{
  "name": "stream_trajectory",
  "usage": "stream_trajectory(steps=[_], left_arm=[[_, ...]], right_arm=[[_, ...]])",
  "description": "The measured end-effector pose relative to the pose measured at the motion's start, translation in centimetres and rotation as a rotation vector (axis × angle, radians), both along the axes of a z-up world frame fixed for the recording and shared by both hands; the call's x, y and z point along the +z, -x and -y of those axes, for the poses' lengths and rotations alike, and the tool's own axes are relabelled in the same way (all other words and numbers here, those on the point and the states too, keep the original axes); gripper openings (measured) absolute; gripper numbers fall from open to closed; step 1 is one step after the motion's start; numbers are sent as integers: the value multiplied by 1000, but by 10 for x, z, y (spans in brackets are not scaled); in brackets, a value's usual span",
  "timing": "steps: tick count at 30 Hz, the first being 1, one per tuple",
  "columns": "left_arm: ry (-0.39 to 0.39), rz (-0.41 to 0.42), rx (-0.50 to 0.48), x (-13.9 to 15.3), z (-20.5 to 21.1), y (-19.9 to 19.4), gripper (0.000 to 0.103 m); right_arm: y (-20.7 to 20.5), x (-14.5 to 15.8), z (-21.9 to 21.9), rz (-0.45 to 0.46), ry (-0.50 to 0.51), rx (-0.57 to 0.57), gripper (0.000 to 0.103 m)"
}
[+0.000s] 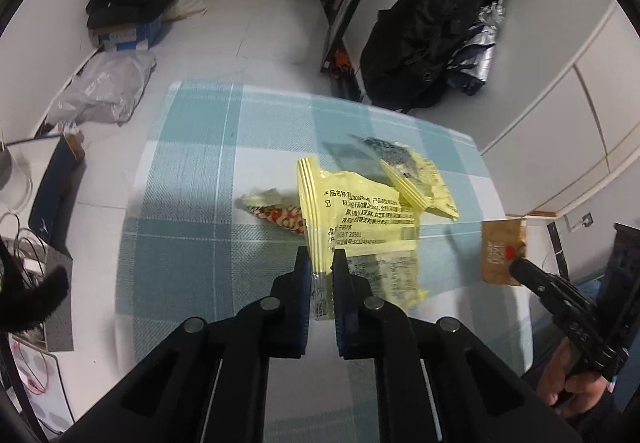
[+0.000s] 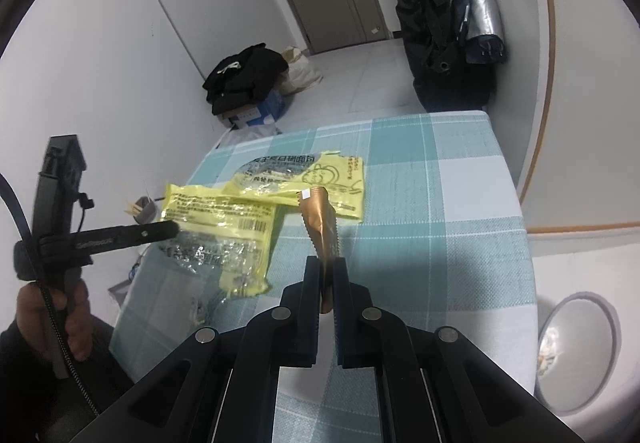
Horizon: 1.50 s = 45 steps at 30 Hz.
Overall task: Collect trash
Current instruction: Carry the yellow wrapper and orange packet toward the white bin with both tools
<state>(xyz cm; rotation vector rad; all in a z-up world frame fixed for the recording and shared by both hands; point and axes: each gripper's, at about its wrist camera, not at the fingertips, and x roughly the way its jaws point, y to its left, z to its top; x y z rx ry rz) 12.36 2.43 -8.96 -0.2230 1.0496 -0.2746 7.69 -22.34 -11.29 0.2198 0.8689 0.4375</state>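
My left gripper [image 1: 322,263] is shut on the near edge of a large yellow printed wrapper [image 1: 360,219], which lifts off the teal checked tablecloth [image 1: 192,203]. A second yellow wrapper [image 1: 416,179] lies just behind it, and a red-and-white wrapper [image 1: 280,215] lies to its left. In the right wrist view my right gripper [image 2: 327,263] is shut on a copper-brown wrapper [image 2: 320,219] that stands up between the pads. The left gripper [image 2: 172,231] comes in from the left, on the large yellow wrapper [image 2: 220,219]. The brown wrapper [image 1: 502,255] also shows at the right of the left wrist view.
A round grey bin [image 2: 576,351] stands on the floor to the right of the table. Black clothes on a blue box [image 1: 132,3], a grey plastic bag [image 1: 104,91] and a hanging black coat [image 1: 432,35] with an umbrella lie beyond the table.
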Motion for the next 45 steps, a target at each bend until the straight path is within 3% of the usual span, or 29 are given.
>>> stream_trajectory(steps=[6,23,27,38,45], left_arm=[[-62,33,-32,23,-5,21,4],[-35,42,-64,38,0,73,3],[-8,58,-42,47,-9,76,3],[50,210,-46,114,-7,70,3],[30,210,-79,112,7,58,3]], right_arm=[[6,3,5,6,-36,-11,5],[23,10,2,28,-38,11,5],[25,9,4,19,-50,3,5],[35,7,6,20,-54,-7,5],[40,10,10,32,-70,-28,5]])
